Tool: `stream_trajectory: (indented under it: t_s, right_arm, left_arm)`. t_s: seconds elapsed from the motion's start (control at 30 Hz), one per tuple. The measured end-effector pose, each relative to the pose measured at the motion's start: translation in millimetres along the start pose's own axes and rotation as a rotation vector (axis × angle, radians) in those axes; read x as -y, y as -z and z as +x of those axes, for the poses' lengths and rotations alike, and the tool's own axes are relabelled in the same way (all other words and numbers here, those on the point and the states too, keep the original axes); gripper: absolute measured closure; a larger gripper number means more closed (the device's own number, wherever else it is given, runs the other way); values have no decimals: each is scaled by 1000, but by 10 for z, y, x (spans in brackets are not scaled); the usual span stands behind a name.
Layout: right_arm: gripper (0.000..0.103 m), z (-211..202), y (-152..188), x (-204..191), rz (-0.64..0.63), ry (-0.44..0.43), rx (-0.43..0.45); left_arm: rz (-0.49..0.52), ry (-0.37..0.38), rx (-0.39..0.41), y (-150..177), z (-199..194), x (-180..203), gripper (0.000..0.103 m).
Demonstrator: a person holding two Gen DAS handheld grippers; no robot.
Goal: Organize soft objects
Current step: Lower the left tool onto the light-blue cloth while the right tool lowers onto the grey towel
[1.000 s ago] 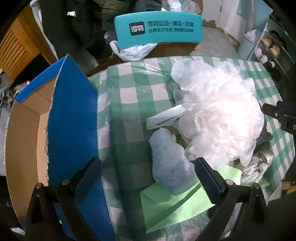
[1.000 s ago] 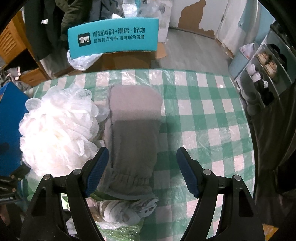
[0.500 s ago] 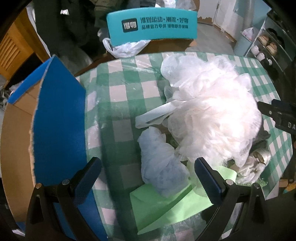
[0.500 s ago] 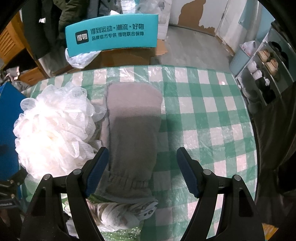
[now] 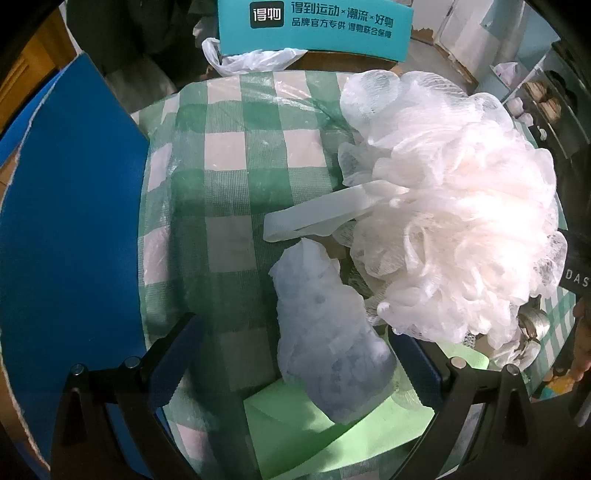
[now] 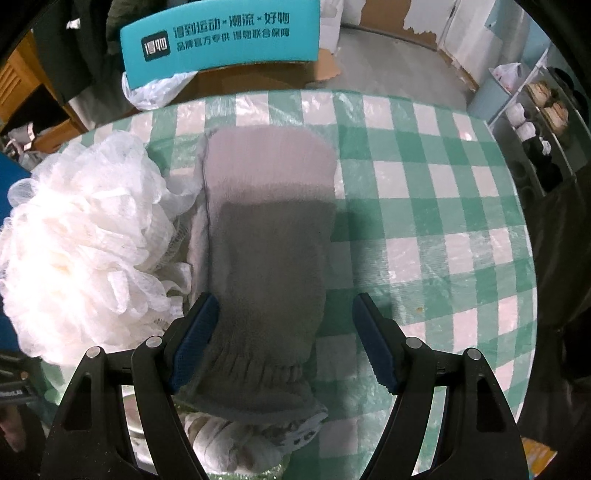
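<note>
A big white mesh bath pouf (image 5: 450,221) lies on the green checked tablecloth (image 5: 229,177), with a white loop strap (image 5: 317,218) to its left. A pale blue crumpled soft piece (image 5: 328,343) lies in front of it on a light green cloth (image 5: 332,428). My left gripper (image 5: 295,358) is open, its fingers either side of the blue piece. In the right wrist view a grey fleece mitt (image 6: 266,258) lies beside the pouf (image 6: 81,236). My right gripper (image 6: 284,336) is open over the mitt's cuff.
A blue-lined cardboard box (image 5: 70,236) stands open at the table's left edge. A teal printed box flap (image 5: 314,26) and a white plastic bag (image 5: 255,59) lie behind the table. A white patterned cloth (image 6: 236,443) lies below the mitt. Shelves with shoes (image 6: 539,122) stand at right.
My left gripper has moved forward and to the right, closer to the pale blue piece, so the box has slid left in view. My right gripper has crept forward over the mitt.
</note>
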State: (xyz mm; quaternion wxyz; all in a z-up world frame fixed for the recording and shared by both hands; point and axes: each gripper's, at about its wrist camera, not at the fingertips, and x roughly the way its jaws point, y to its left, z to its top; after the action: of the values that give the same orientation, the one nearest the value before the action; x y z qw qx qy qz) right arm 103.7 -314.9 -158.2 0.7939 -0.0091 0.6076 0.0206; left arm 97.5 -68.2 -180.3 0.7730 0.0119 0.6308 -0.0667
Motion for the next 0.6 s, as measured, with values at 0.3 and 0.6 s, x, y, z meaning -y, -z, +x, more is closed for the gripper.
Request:
stream_trajectory:
  t_s: [0.3,0.6]
  right_arm:
    - [29,183,31,21,-5,17,-40]
    - [85,87,61,-100,-72,-9,-19]
  left_arm:
    - [66,32,12,35,50,12,56]
    - [127,-58,98,40,-129,80,62]
